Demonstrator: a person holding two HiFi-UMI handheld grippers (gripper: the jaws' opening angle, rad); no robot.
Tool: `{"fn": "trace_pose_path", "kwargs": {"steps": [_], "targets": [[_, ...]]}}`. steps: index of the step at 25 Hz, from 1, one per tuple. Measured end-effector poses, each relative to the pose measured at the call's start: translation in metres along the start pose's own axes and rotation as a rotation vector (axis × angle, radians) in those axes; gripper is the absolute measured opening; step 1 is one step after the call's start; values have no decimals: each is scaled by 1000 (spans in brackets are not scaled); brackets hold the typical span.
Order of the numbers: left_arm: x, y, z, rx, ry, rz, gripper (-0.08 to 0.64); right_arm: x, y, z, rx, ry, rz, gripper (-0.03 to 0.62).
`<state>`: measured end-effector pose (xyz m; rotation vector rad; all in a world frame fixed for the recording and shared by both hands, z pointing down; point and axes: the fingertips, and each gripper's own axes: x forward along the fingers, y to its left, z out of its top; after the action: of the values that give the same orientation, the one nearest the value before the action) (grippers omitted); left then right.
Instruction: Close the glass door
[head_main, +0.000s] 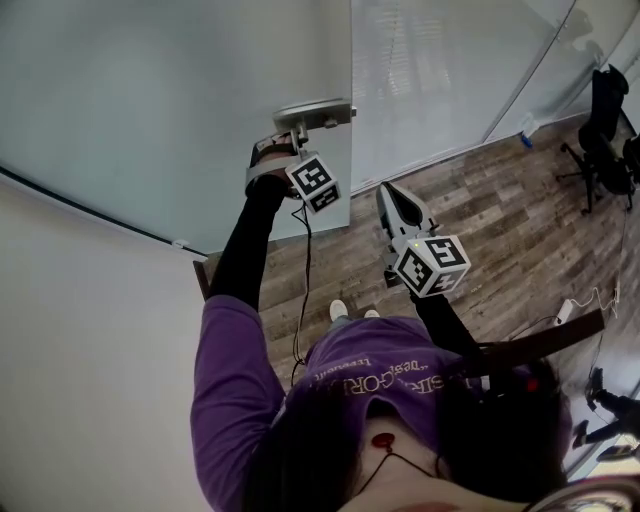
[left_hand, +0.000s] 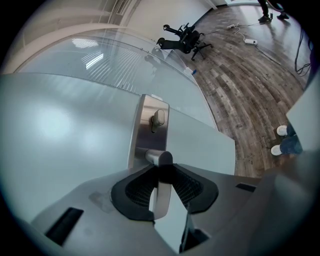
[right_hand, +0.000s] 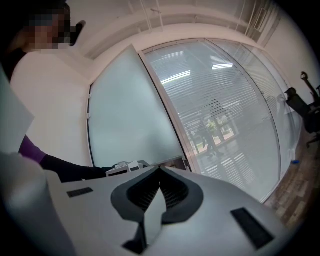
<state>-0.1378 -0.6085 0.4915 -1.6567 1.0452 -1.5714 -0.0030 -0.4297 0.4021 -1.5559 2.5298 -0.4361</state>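
One glass door (left_hand: 60, 125). Two grippers: left gripper (left_hand: 159, 168) fingers clamped on one handle (left_hand: 160, 200); right gripper (right_hand: 160, 170) fingers together, empty.

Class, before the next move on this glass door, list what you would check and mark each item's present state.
1. Left gripper shut on the door handle: ok.
2. Right gripper empty, jaws together: ok.
3. Glass door closed: not ok, it stands open.
4. Person's shoes out of the door's swing: cannot tell.
5. Cable hanging from the left gripper away from the door edge: cannot tell.
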Motion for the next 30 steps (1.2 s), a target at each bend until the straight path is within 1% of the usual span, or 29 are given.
{"fn": "trace_pose_path", "kwargs": {"steps": [9, 19, 23, 26, 30], "targets": [[18, 8, 0, -8, -60, -5, 110, 31, 11, -8, -11, 4, -38, -14], [33, 18, 1, -38, -131, 11, 109, 52, 21, -30, -5, 24, -83, -15], [35, 22, 6, -53, -154, 5, 109, 56, 22, -30, -9, 32, -81, -14], [38, 23, 5, -65, -155, -5, 109, 61, 22, -31, -11, 34, -73, -14], [37, 28, 12, -122, -190, -26, 109, 74, 20, -28, -14, 40, -52, -14]]}}
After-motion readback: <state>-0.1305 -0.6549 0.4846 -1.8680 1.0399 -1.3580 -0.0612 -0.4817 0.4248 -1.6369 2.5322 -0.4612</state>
